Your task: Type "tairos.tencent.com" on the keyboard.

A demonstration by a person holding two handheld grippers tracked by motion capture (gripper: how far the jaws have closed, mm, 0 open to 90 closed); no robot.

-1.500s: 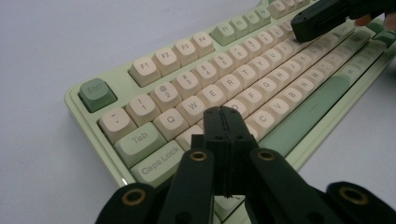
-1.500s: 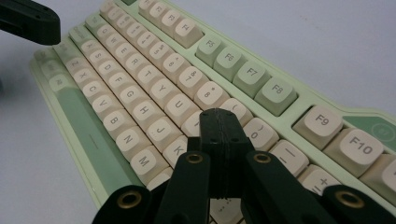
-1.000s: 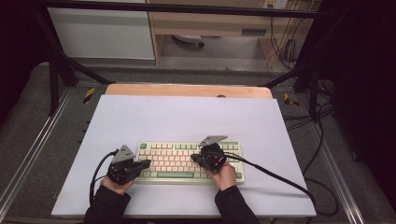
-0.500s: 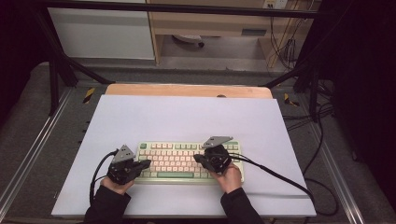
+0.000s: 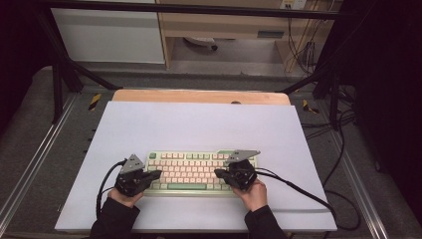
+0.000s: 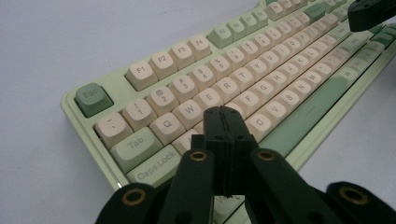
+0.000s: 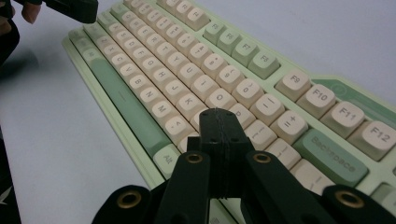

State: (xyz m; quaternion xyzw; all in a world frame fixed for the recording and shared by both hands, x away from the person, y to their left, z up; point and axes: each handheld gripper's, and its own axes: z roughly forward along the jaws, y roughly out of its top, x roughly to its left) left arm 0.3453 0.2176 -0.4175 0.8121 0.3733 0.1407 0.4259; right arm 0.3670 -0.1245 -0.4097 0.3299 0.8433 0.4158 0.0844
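Note:
A pale green keyboard point(image 5: 191, 172) with cream and green keys lies near the front of the white table. My left gripper point(image 5: 157, 174) is shut, its tip over the keyboard's left end. Seen from the left gripper view, the closed left gripper point(image 6: 223, 112) hovers above the keys beside Caps Lock on the keyboard point(image 6: 261, 70). My right gripper point(image 5: 218, 173) is also shut, tip over the keyboard's right half. From the right gripper view, the right gripper point(image 7: 219, 114) hangs over keys near L and P on the keyboard point(image 7: 196, 74). Nothing sits between either pair of jaws.
The white table top point(image 5: 199, 124) is bare beyond the keyboard, with a wooden strip point(image 5: 199, 96) along its far edge. Cables point(image 5: 298, 191) trail from each gripper across the table's front. Black frame posts stand at the sides.
My right gripper has shifted to the right along the keyboard and lifted slightly. The left gripper has stayed where it was.

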